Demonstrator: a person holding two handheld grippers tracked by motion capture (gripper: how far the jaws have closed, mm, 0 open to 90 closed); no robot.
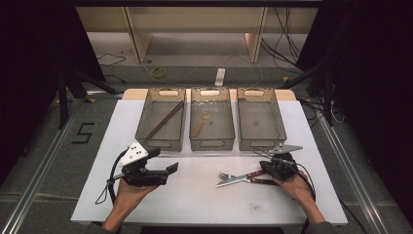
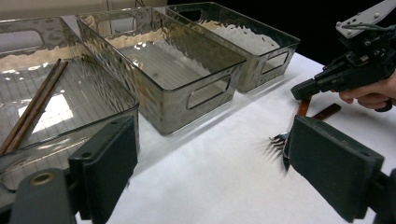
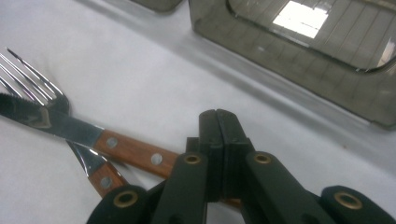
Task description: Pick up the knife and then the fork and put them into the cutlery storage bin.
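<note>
Lying crossed, the knife (image 3: 70,128) and fork (image 3: 35,86) could be dragged together by the right gripper (image 3: 218,123), whose jaws are pressed shut and empty over the handles; the left gripper (image 2: 205,163) is held wide open.

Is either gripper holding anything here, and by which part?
Left gripper is open and empty. Right gripper is shut above the wooden-handled knife; a grip on it cannot be told.
</note>
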